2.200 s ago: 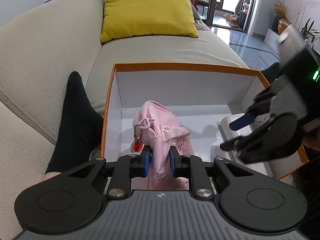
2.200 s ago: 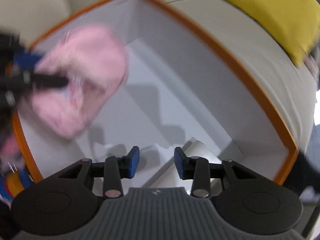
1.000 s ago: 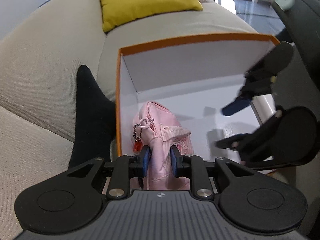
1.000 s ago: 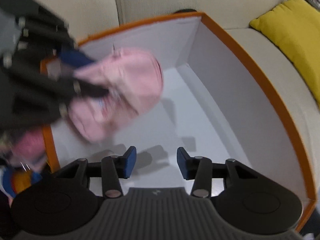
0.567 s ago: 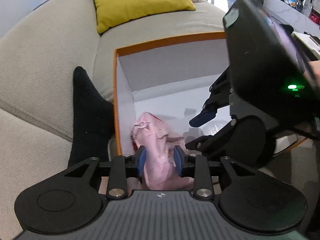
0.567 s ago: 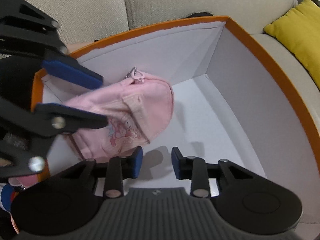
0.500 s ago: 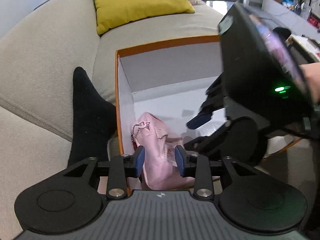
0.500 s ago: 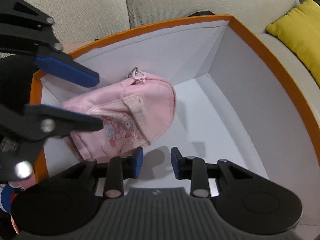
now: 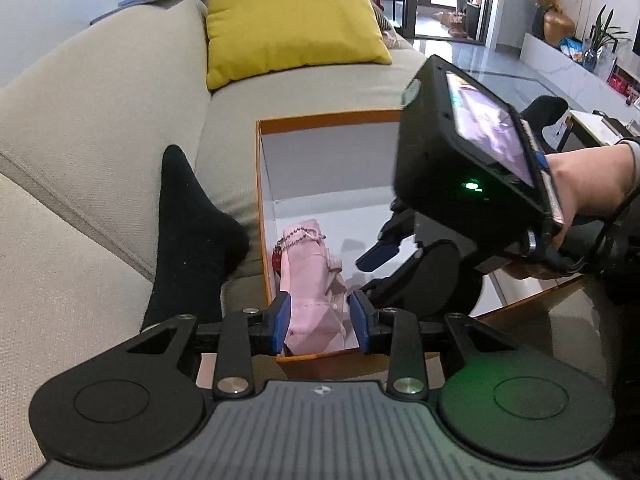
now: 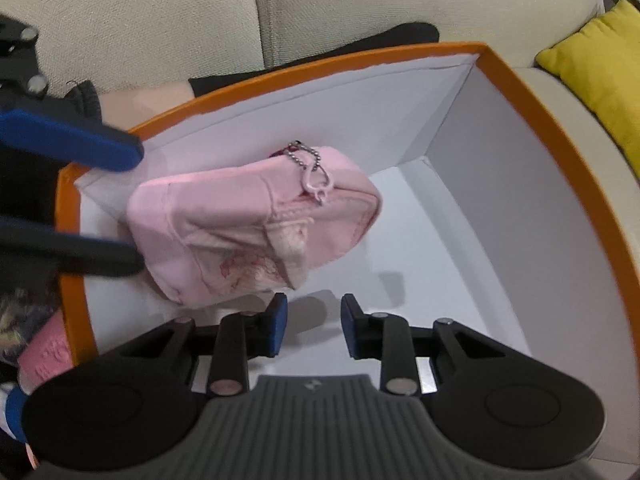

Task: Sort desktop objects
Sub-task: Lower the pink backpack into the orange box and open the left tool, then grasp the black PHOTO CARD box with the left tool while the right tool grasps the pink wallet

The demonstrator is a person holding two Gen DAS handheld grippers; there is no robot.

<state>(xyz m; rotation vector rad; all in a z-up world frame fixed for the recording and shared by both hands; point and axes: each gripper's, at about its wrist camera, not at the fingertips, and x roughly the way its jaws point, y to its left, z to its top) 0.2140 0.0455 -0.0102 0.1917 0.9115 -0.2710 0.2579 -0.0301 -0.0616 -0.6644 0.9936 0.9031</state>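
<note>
A home living room: beige sofa (image 9: pixel 100 112), yellow cushion (image 9: pixel 288 16).

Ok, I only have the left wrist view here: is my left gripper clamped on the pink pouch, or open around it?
Observer: Open. From the right wrist view, the left gripper has its fingers spread wider than the end of the pink pouch, and the upper blue pad is clear of the fabric.
Operator: And the right gripper, anything between its fingers?
Observer: Nothing. The right gripper is open over the bare white floor of the orange box, just beside the pouch.
Operator: Anything outside the box?
Observer: Yes, another pink item lies just outside the orange rim, near the left gripper. It is too blurred to identify.
</note>
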